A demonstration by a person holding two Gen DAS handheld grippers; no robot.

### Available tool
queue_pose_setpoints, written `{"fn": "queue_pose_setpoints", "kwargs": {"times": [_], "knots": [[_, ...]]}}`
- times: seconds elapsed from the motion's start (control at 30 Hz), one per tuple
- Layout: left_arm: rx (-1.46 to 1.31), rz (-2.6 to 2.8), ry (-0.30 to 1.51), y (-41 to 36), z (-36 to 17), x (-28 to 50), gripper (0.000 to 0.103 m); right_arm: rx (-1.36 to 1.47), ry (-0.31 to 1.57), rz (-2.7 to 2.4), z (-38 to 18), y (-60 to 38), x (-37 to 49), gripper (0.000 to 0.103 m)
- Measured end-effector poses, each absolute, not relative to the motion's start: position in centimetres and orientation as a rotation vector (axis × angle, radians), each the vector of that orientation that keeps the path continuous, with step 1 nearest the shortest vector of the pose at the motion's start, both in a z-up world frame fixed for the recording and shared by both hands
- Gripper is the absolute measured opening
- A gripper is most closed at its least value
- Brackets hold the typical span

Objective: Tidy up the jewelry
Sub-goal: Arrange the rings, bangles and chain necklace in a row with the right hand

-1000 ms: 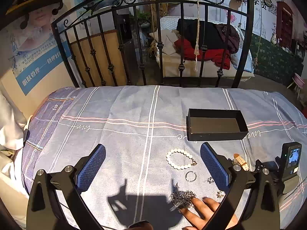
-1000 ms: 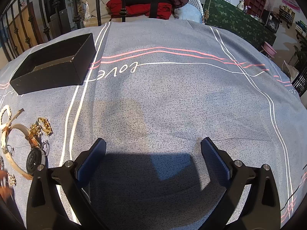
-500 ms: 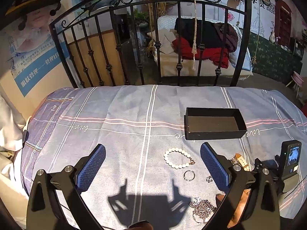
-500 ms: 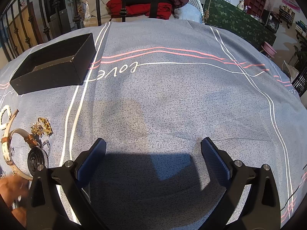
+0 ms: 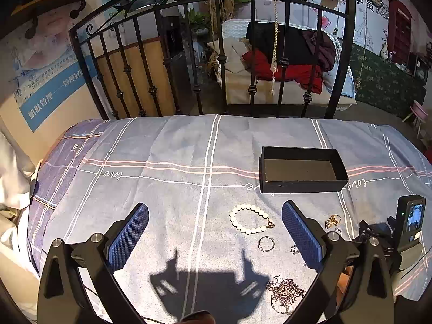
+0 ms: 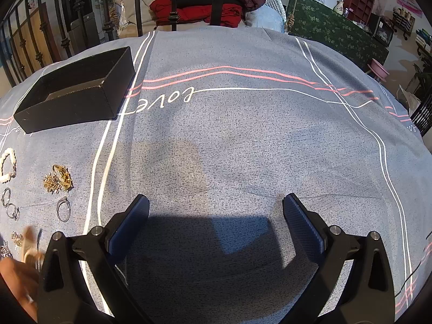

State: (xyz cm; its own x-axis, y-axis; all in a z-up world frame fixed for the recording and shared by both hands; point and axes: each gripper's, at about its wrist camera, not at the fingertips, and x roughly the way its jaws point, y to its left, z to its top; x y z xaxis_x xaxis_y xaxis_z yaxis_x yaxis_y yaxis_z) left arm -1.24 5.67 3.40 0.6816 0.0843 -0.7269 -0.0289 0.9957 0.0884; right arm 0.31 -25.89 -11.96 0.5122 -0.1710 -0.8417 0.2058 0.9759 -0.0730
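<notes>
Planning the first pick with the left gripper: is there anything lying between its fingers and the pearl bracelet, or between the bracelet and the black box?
Nothing visible. The left gripper is open above bare bedspread; the pearl bracelet lies just ahead, and only sheet separates it from the empty black box.

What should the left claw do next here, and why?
Probably ease the left claw forward and right, down over the pearl bracelet. Its jaws are wide open with nothing between them, the black box looks empty, and the bracelet lies loose on the bedspread just ahead, between the fingers and nearest the box. The right claw is open over bare fabric, farther from the jewelry.
</notes>
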Motion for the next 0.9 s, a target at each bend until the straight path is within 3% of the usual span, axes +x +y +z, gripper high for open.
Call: {"fn": "queue_pose_setpoints", "kwargs": {"times": [0.9], "knots": [[0.043,0.109,0.793,7.6,4.9,-1.6,0.097,0.038,1.008,-0.226,-11.9,-25.9,0.3,0.098]]}}
